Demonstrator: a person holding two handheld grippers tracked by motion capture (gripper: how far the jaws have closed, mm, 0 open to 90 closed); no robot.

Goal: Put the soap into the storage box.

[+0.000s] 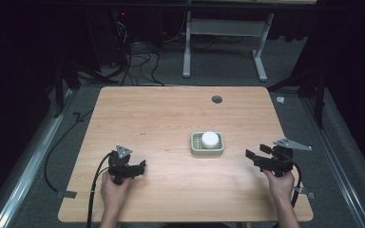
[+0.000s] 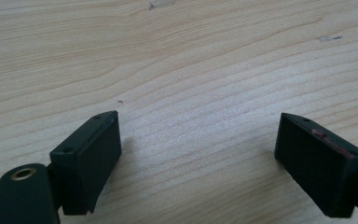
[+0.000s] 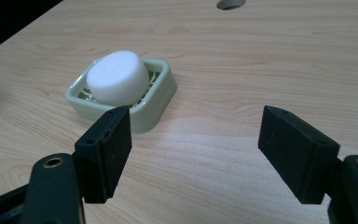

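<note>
A round white soap bar [image 1: 210, 139] [image 3: 117, 76] lies in a pale green slotted soap dish [image 1: 207, 151] [image 3: 161, 100] right of the table's middle. My right gripper [image 1: 258, 157] [image 3: 196, 140] hovers open to the right of the dish, pointing left toward it, with nothing between its jaws. Near the front left, my left gripper [image 1: 141, 167] [image 2: 198, 156] is open over bare wood, well apart from the dish. A person's hand holds each gripper.
The light wooden table [image 1: 161, 114] has a round cable hole [image 1: 216, 99] [image 3: 230, 3] at the back. Beyond it stand a white desk frame [image 1: 228, 33] and tangled cables [image 1: 133, 57] on a dark floor.
</note>
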